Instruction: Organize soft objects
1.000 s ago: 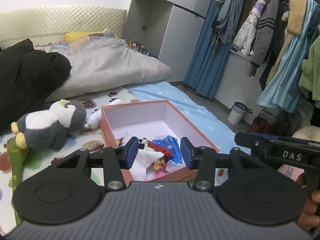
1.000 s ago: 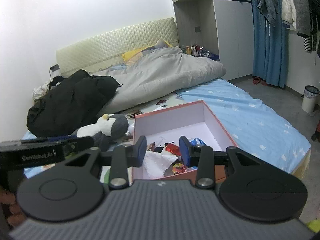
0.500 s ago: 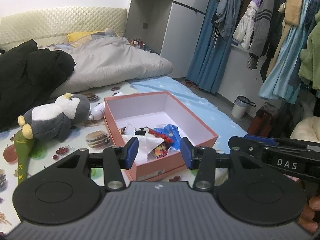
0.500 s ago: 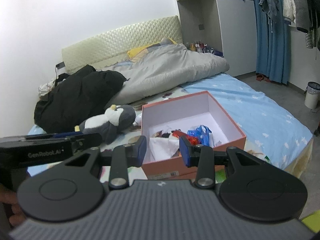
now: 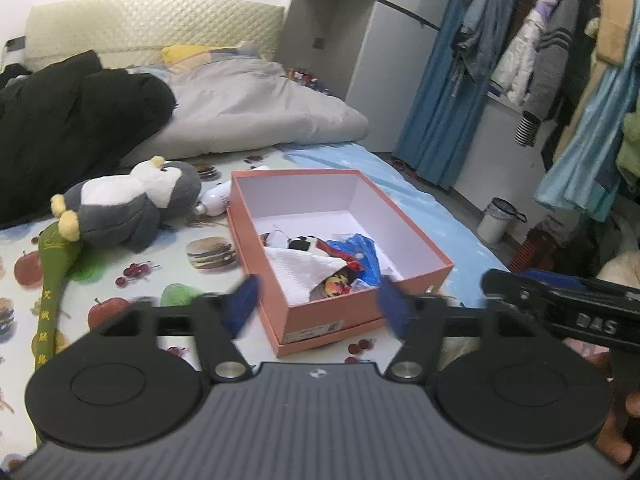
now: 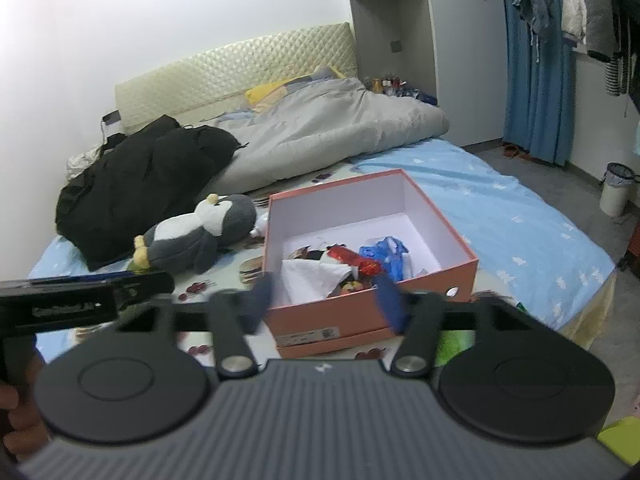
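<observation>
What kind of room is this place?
A bedroom, most likely: a bed with a padded headboard and a grey duvet, plus clothes hanging on a rail.

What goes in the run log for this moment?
left gripper: opening, empty | right gripper: opening, empty | box: open | penguin: outside box

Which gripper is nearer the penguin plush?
Left. The left gripper sits on the penguin plush side of the box; the right gripper is beyond it, farther away.
</observation>
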The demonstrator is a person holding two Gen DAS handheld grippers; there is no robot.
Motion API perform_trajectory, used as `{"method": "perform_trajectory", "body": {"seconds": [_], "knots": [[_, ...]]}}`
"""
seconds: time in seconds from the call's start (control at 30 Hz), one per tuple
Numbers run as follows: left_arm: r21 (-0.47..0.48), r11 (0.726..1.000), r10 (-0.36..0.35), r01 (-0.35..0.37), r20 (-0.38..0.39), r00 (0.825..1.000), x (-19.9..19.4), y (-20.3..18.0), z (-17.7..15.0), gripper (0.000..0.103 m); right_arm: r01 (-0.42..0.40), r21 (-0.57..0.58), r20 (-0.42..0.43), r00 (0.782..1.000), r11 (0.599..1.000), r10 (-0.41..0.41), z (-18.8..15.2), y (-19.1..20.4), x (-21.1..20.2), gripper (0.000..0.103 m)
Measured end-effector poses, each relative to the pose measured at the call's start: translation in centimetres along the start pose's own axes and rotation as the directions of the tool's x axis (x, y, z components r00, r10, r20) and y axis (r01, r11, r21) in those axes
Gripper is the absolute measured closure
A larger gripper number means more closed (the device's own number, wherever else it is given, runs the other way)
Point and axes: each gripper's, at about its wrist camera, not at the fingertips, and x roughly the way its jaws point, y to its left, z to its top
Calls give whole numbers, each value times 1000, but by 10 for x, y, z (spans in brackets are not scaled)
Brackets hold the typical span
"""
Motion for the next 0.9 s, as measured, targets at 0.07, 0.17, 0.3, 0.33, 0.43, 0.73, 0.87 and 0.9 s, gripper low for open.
{"method": "perform_trajectory", "body": {"seconds": [0.07,0.17,0.3,0.33,0.43,0.73,0.87,0.9], "knots": [[-3,1000,14,-14,17,1000,-1,2,1,9,10,-2,7,1000,1000,-10,0,-2,0,15],[9,1000,10,-10,24,1000,-1,2,3,3,19,18,4,1000,1000,-19,1,-8,2,15],[4,1000,11,-11,27,1000,-1,1,5,0,22,19,12,1000,1000,-23,0,-10,2,14],[2,1000,9,-9,26,1000,-1,1,5,0,22,19,11,1000,1000,-23,0,-10,2,14],[3,1000,13,-13,18,1000,0,-1,5,0,28,19,3,1000,999,-28,-1,-10,2,14],[-1,1000,28,-28,6,1000,3,-3,4,0,28,13,-5,1000,1000,-28,-3,-9,2,14],[3,1000,26,-26,14,1000,3,-3,2,0,21,15,-13,1000,1000,-20,-4,-9,3,14],[1,1000,28,-28,15,1000,2,-2,1,0,19,16,-12,1000,1000,-19,-3,-9,2,14]]}}
